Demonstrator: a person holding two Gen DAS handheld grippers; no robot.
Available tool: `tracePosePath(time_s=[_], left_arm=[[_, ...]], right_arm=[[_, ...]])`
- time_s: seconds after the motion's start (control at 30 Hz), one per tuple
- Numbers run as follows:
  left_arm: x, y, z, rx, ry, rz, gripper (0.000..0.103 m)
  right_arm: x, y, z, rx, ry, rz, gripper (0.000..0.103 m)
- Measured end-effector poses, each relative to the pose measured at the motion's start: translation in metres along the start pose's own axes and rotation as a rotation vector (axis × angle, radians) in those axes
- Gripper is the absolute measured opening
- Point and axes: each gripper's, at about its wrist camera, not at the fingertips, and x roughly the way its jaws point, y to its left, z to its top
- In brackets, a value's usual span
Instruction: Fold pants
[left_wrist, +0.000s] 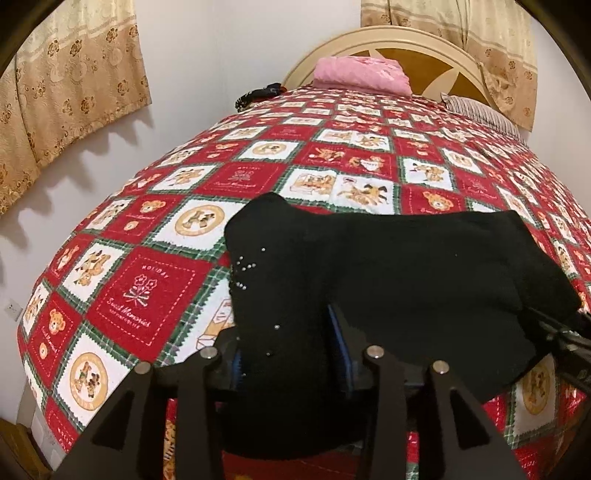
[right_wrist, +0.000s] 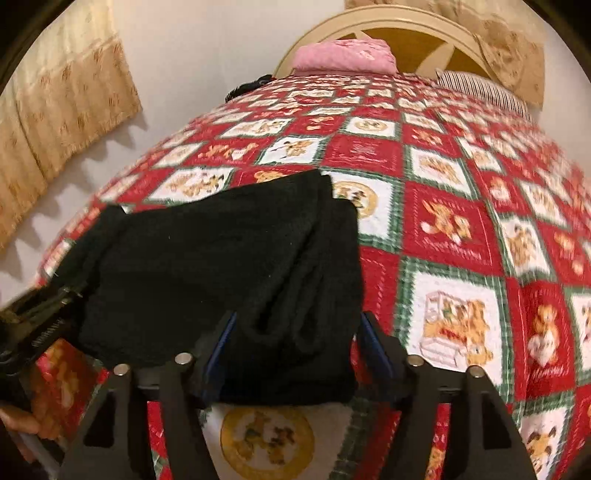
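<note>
The pants (left_wrist: 388, 280) hang folded, stretched crosswise between both tongs just above the bed (left_wrist: 155, 295), long axis running left to right. The left tongs (left_wrist: 291, 354) pinch the studded end; the right tongs (right_wrist: 295, 350) clamp the other end. Neither hand is nearer.

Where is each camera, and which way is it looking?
Left wrist: sits on the left gripper, looking along the teddy-bear patchwork bedspread toward the headboard; its fingers clamp the black knit pants.
Right wrist: sits on the right gripper, facing the same way, holding the pants' other end.
Both show the pants, bedspread and folded pink blanket.
</note>
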Motion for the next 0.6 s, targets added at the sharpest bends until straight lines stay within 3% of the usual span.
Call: tracePosePath(time_s=[0.1,0.2,0.27,0.4,0.6], left_arm=[[0.000,-0.001,-0.001,0.005,-0.008,0.007,0.043],[0.000,-0.002,-0.001,0.009,-0.013,0.016,0.043],[0.000,-0.002,-0.001,0.008,-0.014,0.017,0.043],[0.000,-0.002,-0.001,0.008,-0.012,0.016,0.043],[-0.002,-0.001,-0.003,0.013,-0.007,0.022,0.049]], right_arm=[[-0.026,-0.004,-0.010,0.034,-0.093,0.006,0.067],[-0.059,0.016,-0.019,-0.060,-0.277,-0.115,0.066],[-0.068,0.030,-0.018,-0.131,-0.333,-0.135,0.057],[-0.051,0.046,-0.011,-0.199,-0.267,-0.087,0.038],[-0.016,0.024,-0.009,-0.110,-0.101,-0.034,0.035]])
